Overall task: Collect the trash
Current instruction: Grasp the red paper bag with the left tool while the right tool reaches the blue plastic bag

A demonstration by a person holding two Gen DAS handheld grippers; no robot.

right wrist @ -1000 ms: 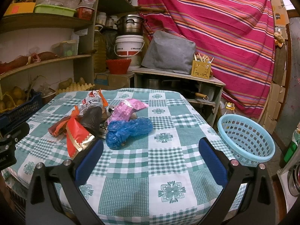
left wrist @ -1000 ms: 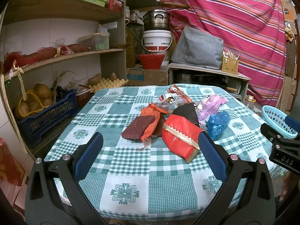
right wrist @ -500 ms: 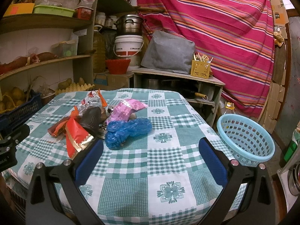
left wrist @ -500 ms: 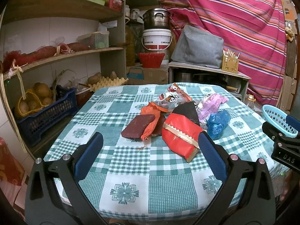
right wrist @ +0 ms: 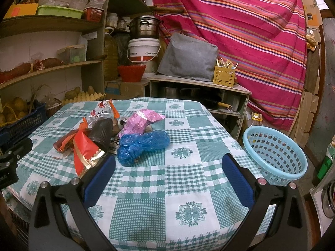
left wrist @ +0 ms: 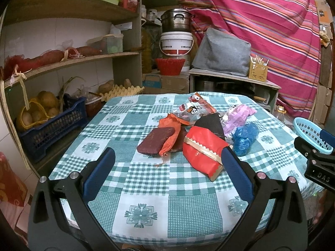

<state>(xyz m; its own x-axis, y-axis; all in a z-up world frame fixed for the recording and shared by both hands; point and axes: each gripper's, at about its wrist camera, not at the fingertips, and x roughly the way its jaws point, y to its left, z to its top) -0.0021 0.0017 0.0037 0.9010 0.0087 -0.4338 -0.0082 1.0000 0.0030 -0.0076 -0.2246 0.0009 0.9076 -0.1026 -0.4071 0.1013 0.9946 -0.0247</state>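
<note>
Now, table: a table [left wrist: 146, 188] under a green-and-white checked cloth fills the middle of both views.
Trash pile: wrappers and bags lie bunched on the cloth, toward 12 o'clock from the left gripper and toward 10 o'clock from the right one.
Red packet: the red packet [left wrist: 204, 155] with a gold scalloped band lies nearest the left gripper, at its 1 o'clock.
Dark red pouch: the dark red pouch [left wrist: 156, 143] lies flat at the pile's 9 o'clock side, touching an orange wrapper [left wrist: 170, 129].
Blue bag: the crumpled blue bag [right wrist: 142, 144] sits at the pile's 3 o'clock edge, just beside a pink wrapper [right wrist: 142, 120].
Snack bag: a printed snack bag [left wrist: 193, 109] lies at the far end of the pile, with a black packet [left wrist: 210, 124] between it and the red packet.
Basket: a light blue basket [right wrist: 274, 154] stands off the table, at 2 o'clock from the right gripper.
Left gripper: the left gripper [left wrist: 167, 163] hangs over the near cloth, jaws wide apart, holding nothing.
Right gripper: the right gripper [right wrist: 167, 165] hangs over bare cloth, jaws wide apart, holding nothing.
</note>
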